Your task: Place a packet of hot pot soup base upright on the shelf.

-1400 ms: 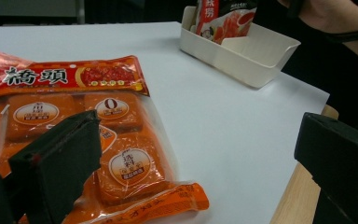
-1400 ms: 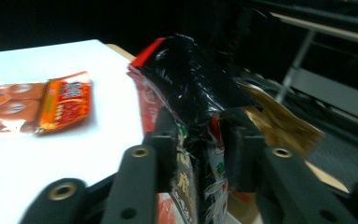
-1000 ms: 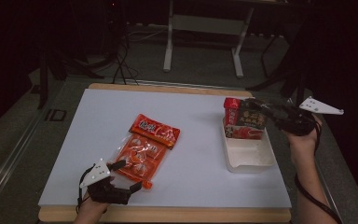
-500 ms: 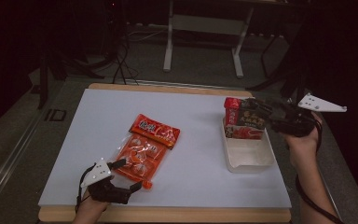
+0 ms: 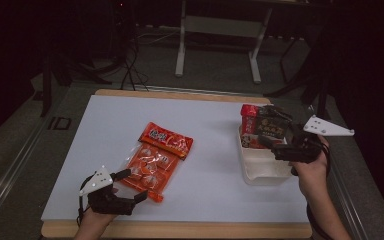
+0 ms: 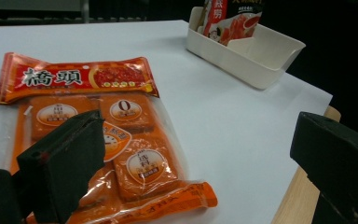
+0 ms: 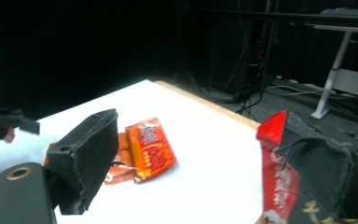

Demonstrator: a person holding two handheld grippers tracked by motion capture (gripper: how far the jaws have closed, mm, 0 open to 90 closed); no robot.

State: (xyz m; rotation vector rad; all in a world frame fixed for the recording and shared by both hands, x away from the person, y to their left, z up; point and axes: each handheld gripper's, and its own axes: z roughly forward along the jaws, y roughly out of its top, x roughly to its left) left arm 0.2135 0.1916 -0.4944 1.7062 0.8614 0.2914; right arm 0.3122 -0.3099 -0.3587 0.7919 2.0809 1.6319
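Note:
An orange snack packet point(image 5: 157, 157) lies flat near the middle of the white table point(image 5: 210, 130). My left gripper point(image 5: 136, 185) is open at the packet's near end; in the left gripper view the orange packet point(image 6: 98, 116) runs under the left jaw, with my left gripper point(image 6: 200, 154) wide apart. At the right, a white tray point(image 5: 267, 175) holds red and dark packets point(image 5: 260, 127) standing at its far end. My right gripper point(image 5: 271, 146) hovers over the tray just in front of them. Its jaws have just been opening. The red packet point(image 7: 277, 172) stands against the right jaw, unpinched, with my right gripper point(image 7: 205, 154) open.
The wooden table edge point(image 5: 180, 230) runs along the near side. Beyond the table stand a metal frame's legs point(image 5: 182, 45) and loose cables point(image 5: 130, 70) on the dark floor. The tray's near half point(image 5: 260, 167) is bare.
My right gripper has drawn back from the standing packets toward the person and its jaws stand wider. The packets stay in the tray. The left gripper has kept still.

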